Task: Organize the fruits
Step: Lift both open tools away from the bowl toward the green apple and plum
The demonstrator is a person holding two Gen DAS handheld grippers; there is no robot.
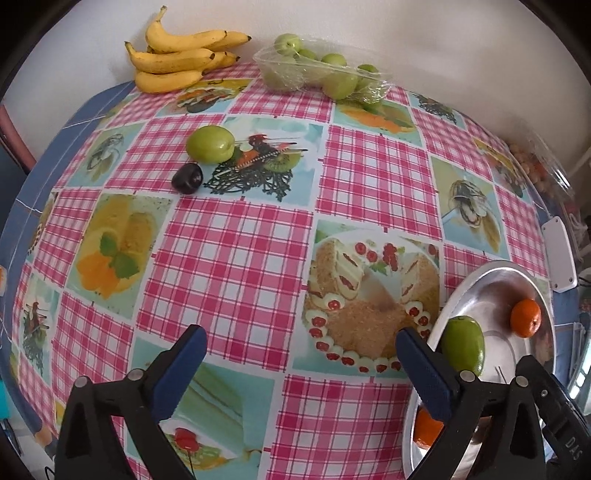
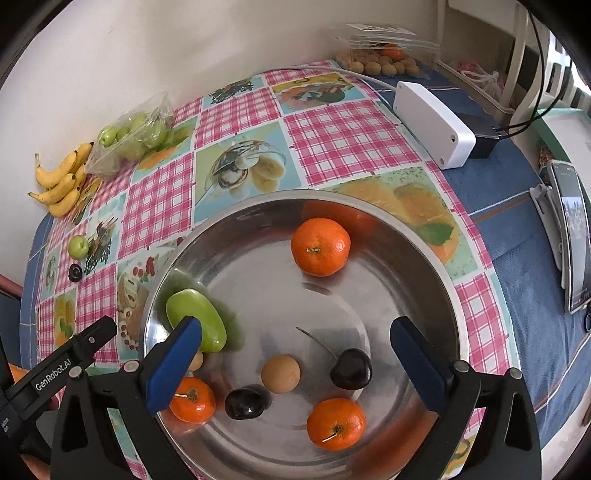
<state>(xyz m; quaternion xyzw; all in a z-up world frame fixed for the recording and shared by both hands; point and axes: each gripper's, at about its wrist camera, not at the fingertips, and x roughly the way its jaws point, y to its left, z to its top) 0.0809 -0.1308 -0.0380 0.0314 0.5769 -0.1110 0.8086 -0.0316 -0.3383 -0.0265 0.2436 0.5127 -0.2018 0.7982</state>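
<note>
The metal bowl (image 2: 436, 236) holds three mandarins, two cherries, a tan fruit and a green plum (image 2: 195, 317) at nine o'clock. The right gripper (image 2: 295, 365) hangs above it, jaws spread, empty. The left gripper (image 1: 303, 354), jaws spread, is over the tablecloth (image 1: 236, 251); bananas (image 1: 177, 59) at eleven.

Left gripper (image 2: 55, 373) body, right wrist view: I read "GenRobot.AI" in white letters on the black arm.
Right gripper (image 1: 570, 446) body, left wrist view: I read "DAS" in white, cut off at the frame edge.
Phone (image 2: 574, 236) screen: content too small for me to read.
Clear fruit box label (image 2: 380, 29): illegible.
</note>
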